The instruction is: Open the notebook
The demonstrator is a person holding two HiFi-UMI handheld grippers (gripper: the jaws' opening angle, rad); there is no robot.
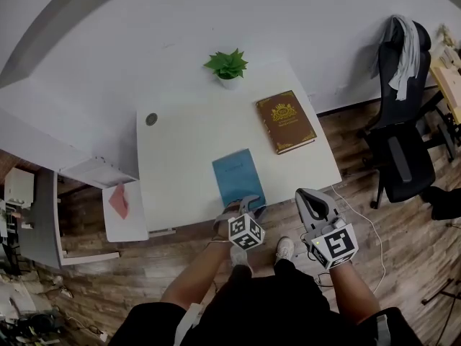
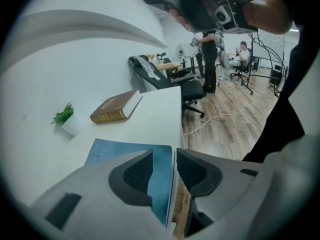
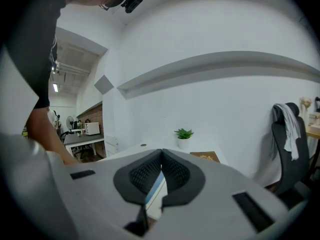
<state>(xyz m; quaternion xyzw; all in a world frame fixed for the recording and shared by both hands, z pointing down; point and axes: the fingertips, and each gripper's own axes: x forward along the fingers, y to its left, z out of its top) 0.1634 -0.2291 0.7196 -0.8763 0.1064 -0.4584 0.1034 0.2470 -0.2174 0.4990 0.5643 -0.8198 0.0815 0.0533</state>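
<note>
The blue notebook [image 1: 236, 175] lies closed at the table's [image 1: 180, 150] near edge; the left gripper [image 1: 248, 203] straddles its edge, jaws apart, not pressing; the right gripper [image 1: 307, 197] hangs beside, clenched, empty.

The white surface [image 1: 180, 150] carried four things, all well apart. A small potted plant [image 1: 227, 67] stood at its far edge. A brown book [image 1: 285, 121] with gold ornament lay flat and closed toward the right side. A blue notebook [image 1: 236, 176] lay closed, its near end at the front edge. A round grey cap [image 1: 151, 120] sat near the left edge.
</note>
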